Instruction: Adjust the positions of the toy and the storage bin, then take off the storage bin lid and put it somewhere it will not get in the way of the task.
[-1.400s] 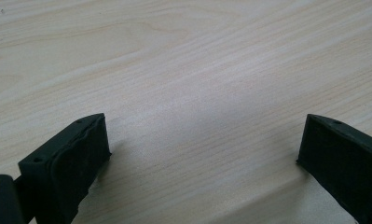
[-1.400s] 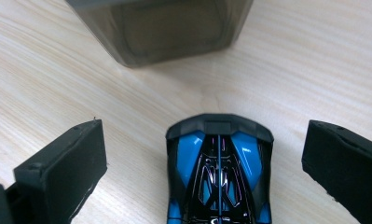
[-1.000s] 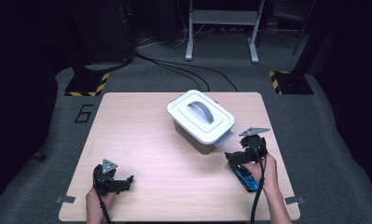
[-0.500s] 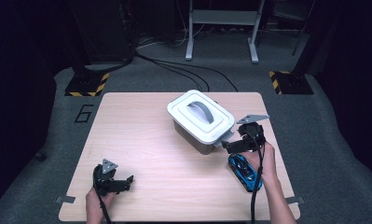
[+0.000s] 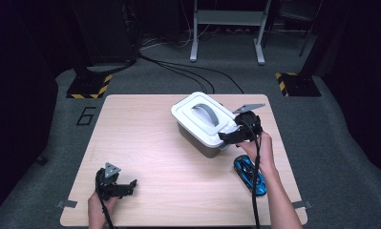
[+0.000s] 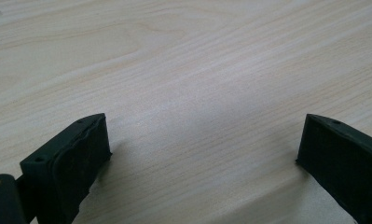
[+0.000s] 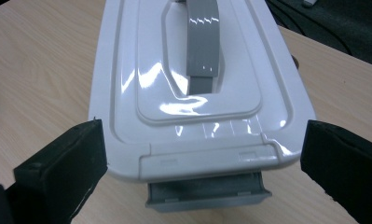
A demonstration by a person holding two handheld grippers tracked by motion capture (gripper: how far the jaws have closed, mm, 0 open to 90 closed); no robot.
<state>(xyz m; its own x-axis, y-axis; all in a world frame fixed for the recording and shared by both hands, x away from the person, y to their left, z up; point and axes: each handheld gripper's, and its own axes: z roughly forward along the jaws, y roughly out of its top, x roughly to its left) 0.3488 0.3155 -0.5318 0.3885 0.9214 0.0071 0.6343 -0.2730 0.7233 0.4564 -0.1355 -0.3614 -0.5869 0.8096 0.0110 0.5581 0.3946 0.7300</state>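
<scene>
A grey storage box with a white lid (image 5: 202, 119) and a grey handle (image 5: 208, 114) stands right of the table's middle. My right gripper (image 5: 227, 137) is open at the box's near right end. In the right gripper view its jaws flank the lid's (image 7: 197, 93) end without touching it, above the grey latch (image 7: 207, 193). A blue toy car (image 5: 249, 174) lies on the table just behind that hand. My left gripper (image 5: 126, 189) rests open near the front left edge; in the left gripper view (image 6: 202, 135) there is bare wood between its jaws.
The wooden table (image 5: 145, 143) has free room across its left half and middle. Black cables (image 5: 178, 67), a metal stand (image 5: 226, 28) and yellow-black striped floor blocks (image 5: 88, 86) lie beyond the far edge.
My right gripper has moved away from the blue car and forward to the box's near end. The car stays on the table. The left gripper has not moved.
</scene>
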